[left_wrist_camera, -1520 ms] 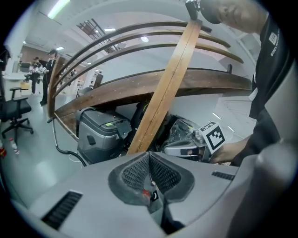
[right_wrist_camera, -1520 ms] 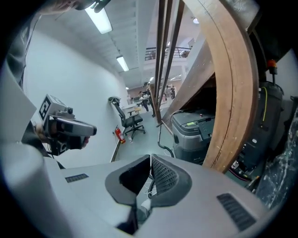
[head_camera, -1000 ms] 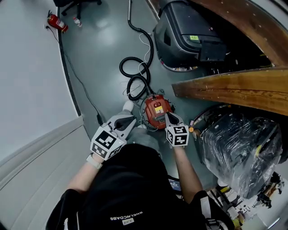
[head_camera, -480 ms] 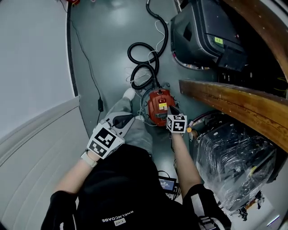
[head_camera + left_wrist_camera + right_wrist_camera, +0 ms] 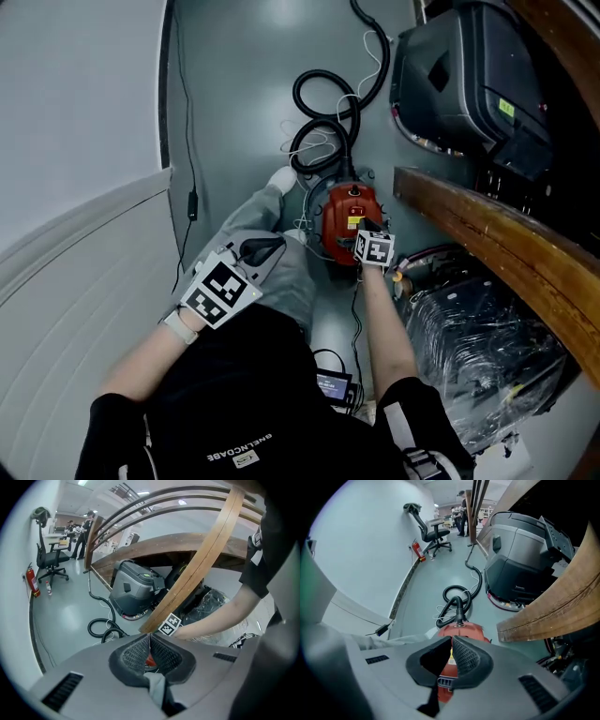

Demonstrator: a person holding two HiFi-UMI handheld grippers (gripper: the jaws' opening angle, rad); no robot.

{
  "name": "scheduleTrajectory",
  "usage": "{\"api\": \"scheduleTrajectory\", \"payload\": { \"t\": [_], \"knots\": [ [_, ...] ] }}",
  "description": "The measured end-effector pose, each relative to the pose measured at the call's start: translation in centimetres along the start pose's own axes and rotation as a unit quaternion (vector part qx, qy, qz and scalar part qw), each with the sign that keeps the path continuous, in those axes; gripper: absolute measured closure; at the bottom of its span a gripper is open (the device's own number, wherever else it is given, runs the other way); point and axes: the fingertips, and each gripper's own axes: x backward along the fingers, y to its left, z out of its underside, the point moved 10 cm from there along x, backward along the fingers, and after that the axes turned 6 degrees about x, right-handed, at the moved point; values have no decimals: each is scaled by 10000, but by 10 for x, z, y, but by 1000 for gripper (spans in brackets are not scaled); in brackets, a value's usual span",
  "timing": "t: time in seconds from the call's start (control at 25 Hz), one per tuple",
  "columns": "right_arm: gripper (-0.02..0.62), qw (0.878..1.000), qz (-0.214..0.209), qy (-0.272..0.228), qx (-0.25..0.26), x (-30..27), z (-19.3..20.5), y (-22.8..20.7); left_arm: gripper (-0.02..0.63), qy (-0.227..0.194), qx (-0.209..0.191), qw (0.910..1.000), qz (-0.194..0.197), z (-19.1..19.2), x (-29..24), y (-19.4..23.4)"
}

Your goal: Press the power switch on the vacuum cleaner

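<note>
The red vacuum cleaner (image 5: 345, 217) sits on the grey floor (image 5: 225, 94) just in front of our knee, with its black hose (image 5: 319, 122) coiled beyond it. Compared with a second ago, our right claw (image 5: 362, 228) has moved forward from the machine's near right edge. It is now over the top of the body, by the yellow label. In the right gripper view its jaws are pressed together at the tips and hold nothing, and the red housing sits directly behind and below them. That suits a poke with the closed tip. We judge the approach to be almost done and the press itself not yet made. We cannot make out the switch in any view, so we cannot confirm that the tip is lined up with it.

Our left claw (image 5: 149, 638) has barely moved and hangs over our grey trouser leg (image 5: 281, 281), well short of the vacuum. Its jaws are also pressed together and empty, and it takes no part in this step.

To the right, a curved wooden beam (image 5: 487, 234) and a plastic-wrapped bundle (image 5: 469, 347) crowd our right arm. The reach therefore has little room on that side.
</note>
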Motion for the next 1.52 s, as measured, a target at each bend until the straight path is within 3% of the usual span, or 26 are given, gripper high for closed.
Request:
{"api": "scheduleTrajectory", "payload": {
  "t": [0.36, 0.68, 1.24, 1.52],
  "knots": [
    [569, 9986, 270, 452, -56, -56, 11, -19, 592, 60, 388, 9992, -44, 28, -10, 32],
    [569, 9967, 293, 756, -99, -86, 16, -24, 592, 73, 607, 9981, -55, 42, -18, 36],
    [569, 9944, 440, 953, -125, -98, 13, -26, 592, 114, 609, 9981, -23, 49, -30, 26],
    [569, 9963, 307, 787, -174, -81, 11, -21, 592, 111, 505, 9986, -65, 43, -30, 17]
  ]
}}
